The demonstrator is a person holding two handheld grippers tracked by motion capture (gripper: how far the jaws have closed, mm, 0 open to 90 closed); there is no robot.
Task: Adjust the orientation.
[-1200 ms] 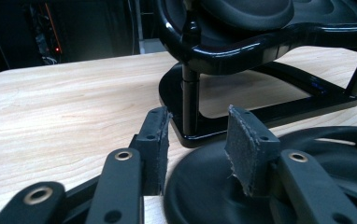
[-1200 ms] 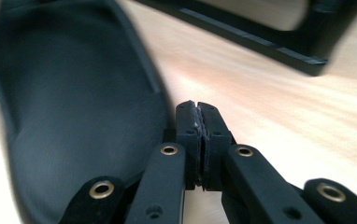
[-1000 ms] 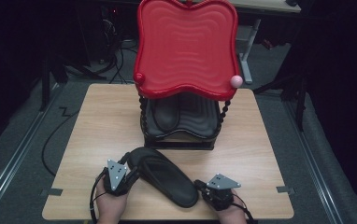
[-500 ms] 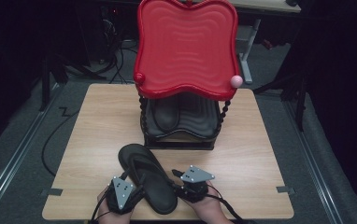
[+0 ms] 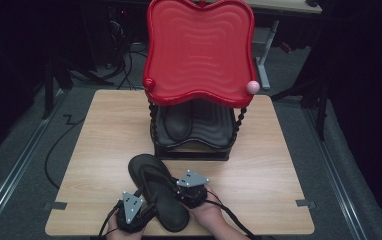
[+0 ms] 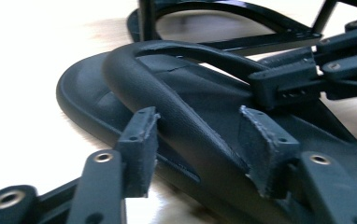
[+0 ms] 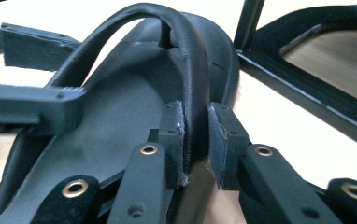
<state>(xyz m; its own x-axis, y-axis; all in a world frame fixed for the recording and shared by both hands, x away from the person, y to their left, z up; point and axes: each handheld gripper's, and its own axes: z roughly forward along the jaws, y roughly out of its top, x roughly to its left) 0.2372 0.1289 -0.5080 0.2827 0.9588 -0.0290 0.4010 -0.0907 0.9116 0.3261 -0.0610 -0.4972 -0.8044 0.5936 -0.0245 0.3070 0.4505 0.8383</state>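
Wooden table (image 5: 99,150), unbranded black sandal (image 5: 158,189) between both grippers.

Lighting: high view dim at the margins, room dark; overhead light falls on the surface (image 5: 279,165), evenly lit, with soft shadow under the red tray (image 5: 199,50). Gripper views: surface overexposed to near white, glare washing out the wood grain; the black sandal (image 6: 190,107) is sharp in the middle, near fingers (image 6: 137,149) and far frame soft.

Desk (image 5: 94,150) open at 9 and 3 o'clock. Black rack (image 5: 191,145) under red tray (image 5: 199,50) blocks 12 o'clock, just beyond sandal (image 5: 156,190).
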